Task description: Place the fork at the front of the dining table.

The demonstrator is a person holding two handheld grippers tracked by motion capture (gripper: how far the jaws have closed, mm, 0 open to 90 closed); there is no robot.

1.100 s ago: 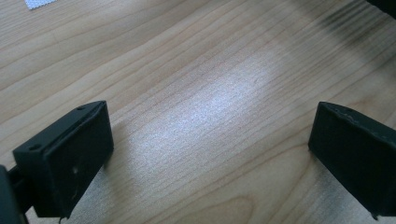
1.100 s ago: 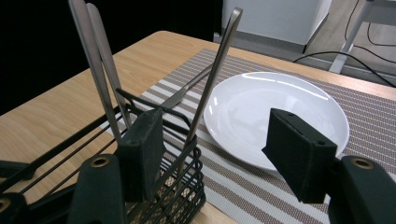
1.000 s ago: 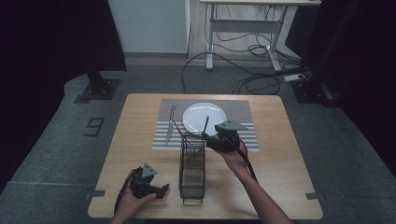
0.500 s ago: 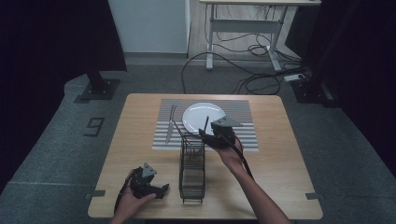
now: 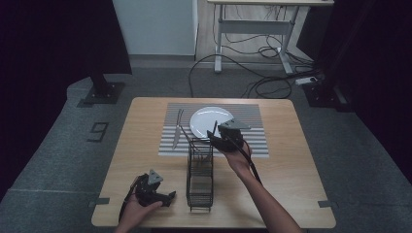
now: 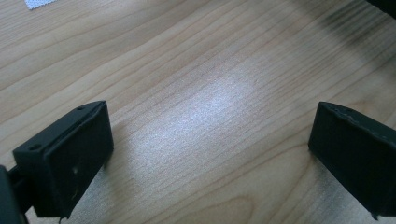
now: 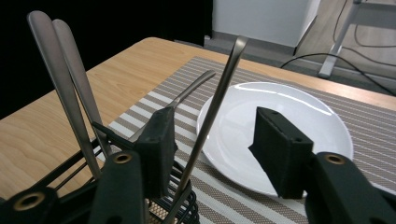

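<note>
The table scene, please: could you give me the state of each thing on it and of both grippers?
Right gripper: jaws have just been closing around a utensil handle, gaps left on both sides.
Left gripper: open, nothing between the jaws, low over the table.
Rack: upright, holds three utensils.
Plate: bare, on the placemat.
Fork: flat on the placemat, left of the plate.

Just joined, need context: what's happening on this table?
A person is taking cutlery out of a wire caddy. The right gripper straddles an upright utensil handle; its jaws have just been closing but are not yet pressing it. The left gripper rests open over bare table. A fork lies beside the plate.
</note>
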